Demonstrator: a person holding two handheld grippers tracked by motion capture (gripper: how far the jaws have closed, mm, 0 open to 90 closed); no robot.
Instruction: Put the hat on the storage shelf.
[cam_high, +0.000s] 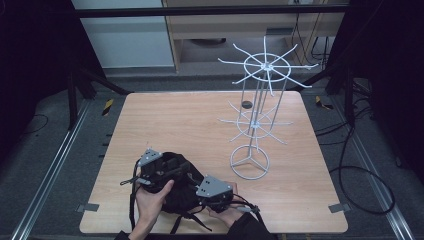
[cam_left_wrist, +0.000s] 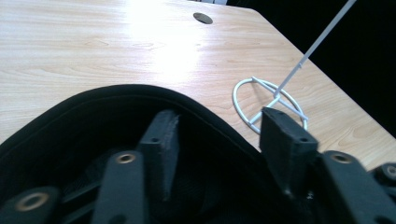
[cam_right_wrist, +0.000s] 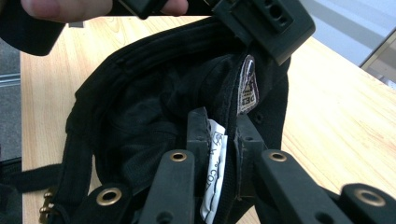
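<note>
Near tabletop (cam_high: 165, 120) front edge | right gripper (cam_right_wrist: 223, 135) jaws clamp black cap (cam_high: 175, 187) rim | left gripper (cam_left_wrist: 224, 140) jaws apart astride rim | wire rack (cam_high: 257, 107) bare, hanging undone

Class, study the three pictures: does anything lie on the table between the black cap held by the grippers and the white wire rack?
Nothing visible does. The black cap sits at the near edge, pinched at its rim by the right gripper, with the left gripper open over it. Bare wooden table stretches to the white wire rack.
</note>
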